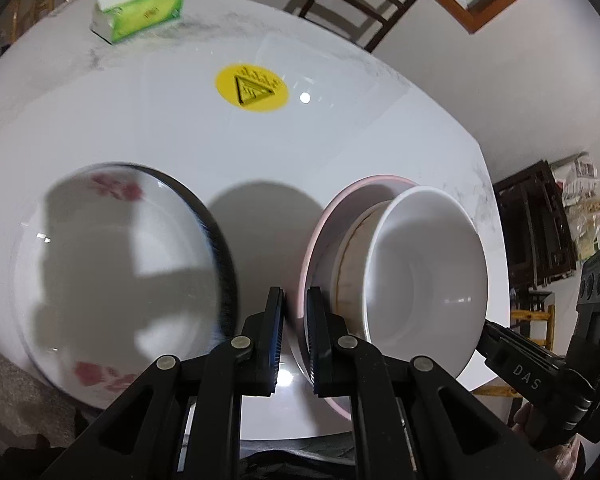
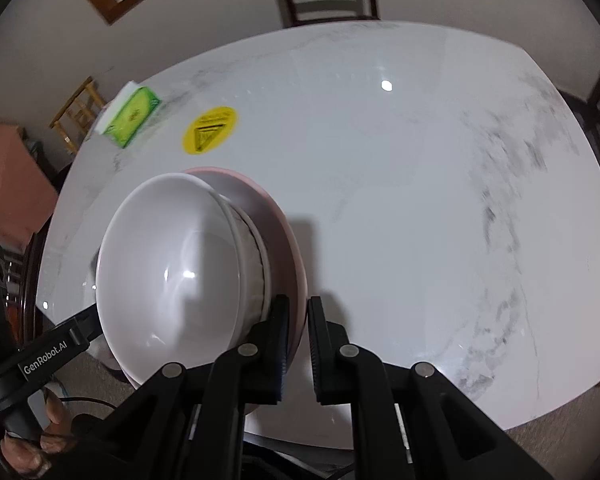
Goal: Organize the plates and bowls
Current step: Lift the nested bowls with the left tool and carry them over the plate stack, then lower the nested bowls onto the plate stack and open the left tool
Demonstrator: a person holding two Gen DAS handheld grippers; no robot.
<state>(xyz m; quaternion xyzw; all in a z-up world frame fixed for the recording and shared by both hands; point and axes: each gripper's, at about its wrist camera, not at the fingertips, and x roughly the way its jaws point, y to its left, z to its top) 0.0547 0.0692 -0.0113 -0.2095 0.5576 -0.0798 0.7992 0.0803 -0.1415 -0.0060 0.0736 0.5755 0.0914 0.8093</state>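
The marble table point(image 2: 400, 184) bears everything. Left of the pink plate point(image 1: 320, 240) lies a flowered plate point(image 1: 112, 272); on the pink plate sit stacked white bowls point(image 1: 424, 280). The left gripper point(image 1: 294, 344) and right gripper point(image 2: 298, 344) each pinch the pink plate's rim, on opposite sides.

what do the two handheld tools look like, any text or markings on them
Both are matte black plastic. The left tool and right tool each have two flat ribbed fingers on linkage arms with round silver pivot pins. One arm reads "GenRobot.AI", another "DAS". A thin black cable trails near the left one.
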